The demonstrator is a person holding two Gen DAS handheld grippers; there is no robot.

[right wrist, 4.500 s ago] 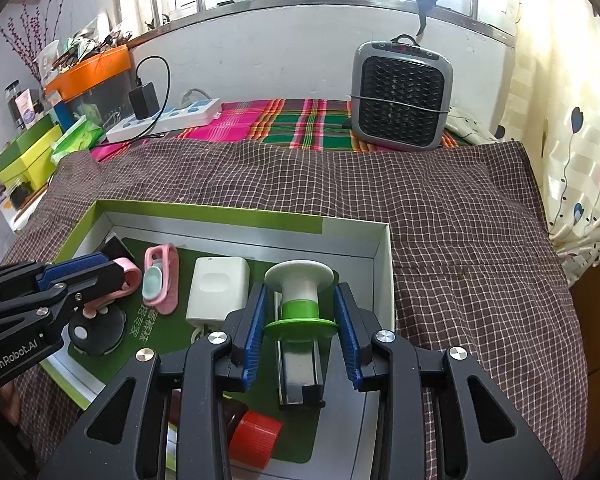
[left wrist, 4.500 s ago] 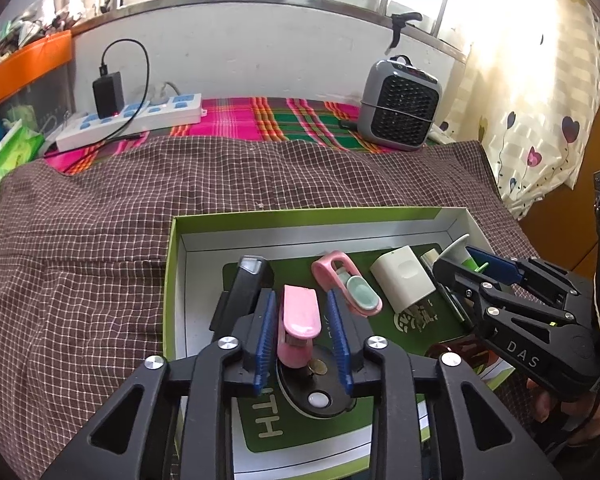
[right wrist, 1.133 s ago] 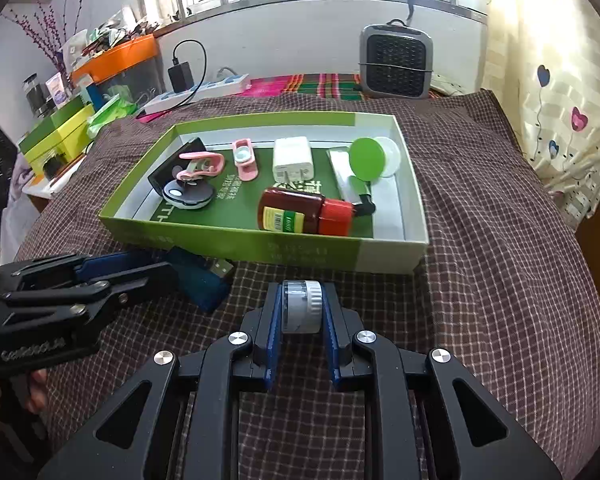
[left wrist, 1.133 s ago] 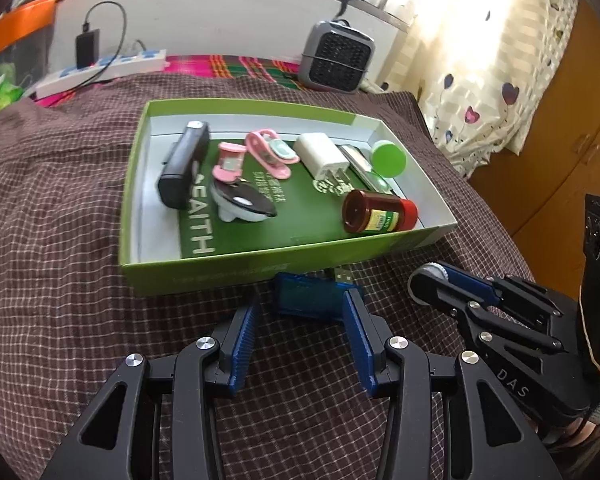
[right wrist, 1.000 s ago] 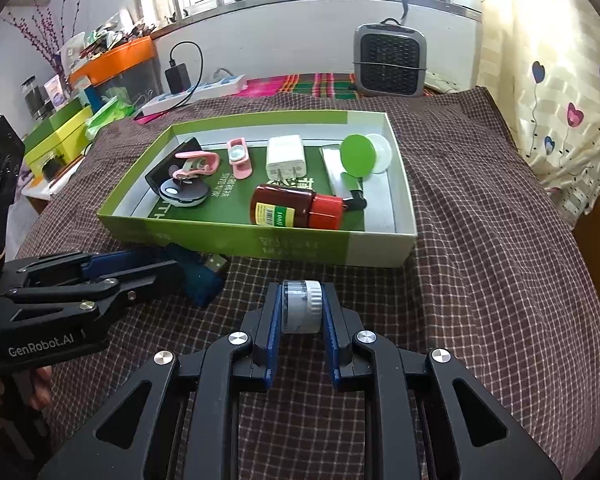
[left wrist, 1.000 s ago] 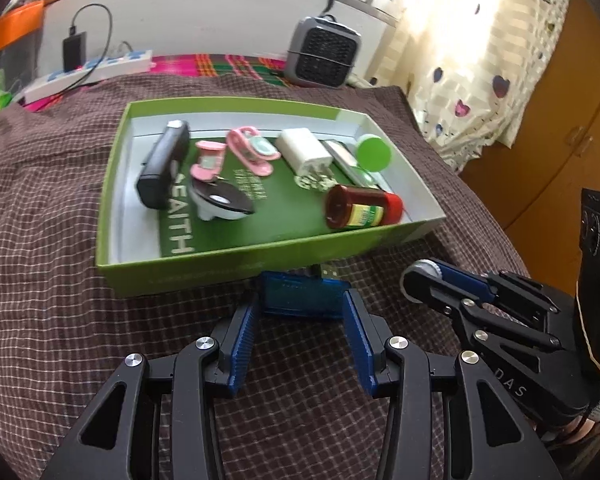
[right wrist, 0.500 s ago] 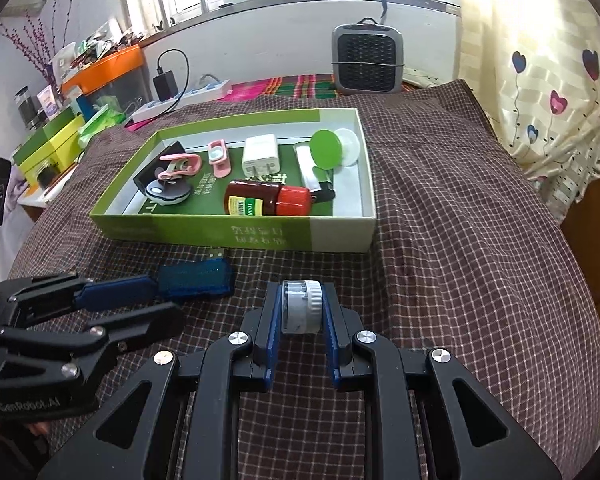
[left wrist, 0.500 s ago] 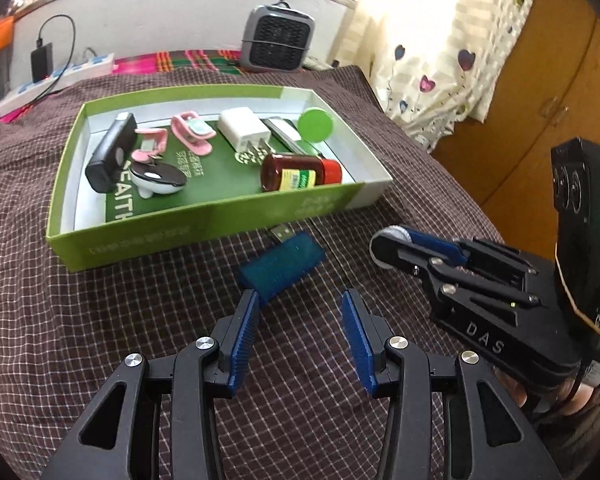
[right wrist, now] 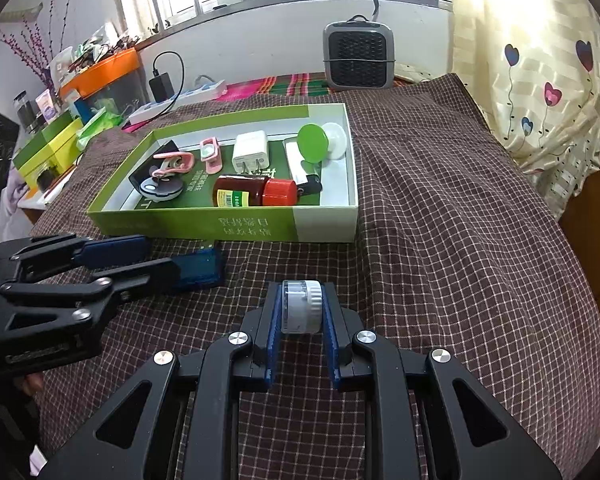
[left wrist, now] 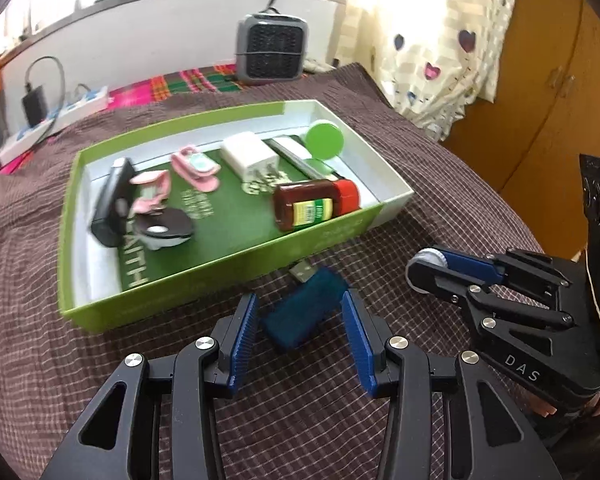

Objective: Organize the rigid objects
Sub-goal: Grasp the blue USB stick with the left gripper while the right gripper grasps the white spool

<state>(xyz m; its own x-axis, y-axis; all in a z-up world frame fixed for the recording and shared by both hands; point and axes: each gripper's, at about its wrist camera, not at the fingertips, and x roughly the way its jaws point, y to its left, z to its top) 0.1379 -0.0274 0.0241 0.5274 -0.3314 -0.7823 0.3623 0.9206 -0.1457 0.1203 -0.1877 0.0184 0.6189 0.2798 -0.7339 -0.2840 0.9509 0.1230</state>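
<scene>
Both grippers work on the checked cloth in front of the green box.
The left gripper has its ribbed blue fingers spread wide, with the translucent blue USB stick lying loose on the brown checked cloth between them, metal plug toward the box; a second ago it sat pinched between them against the box wall. The right gripper keeps pinching a small round ridged white cap upright between its fingers. Beyond both fingertips, the glossy green cardboard box holds a brown glass bottle with red lid, a white charger and pink clips.
</scene>
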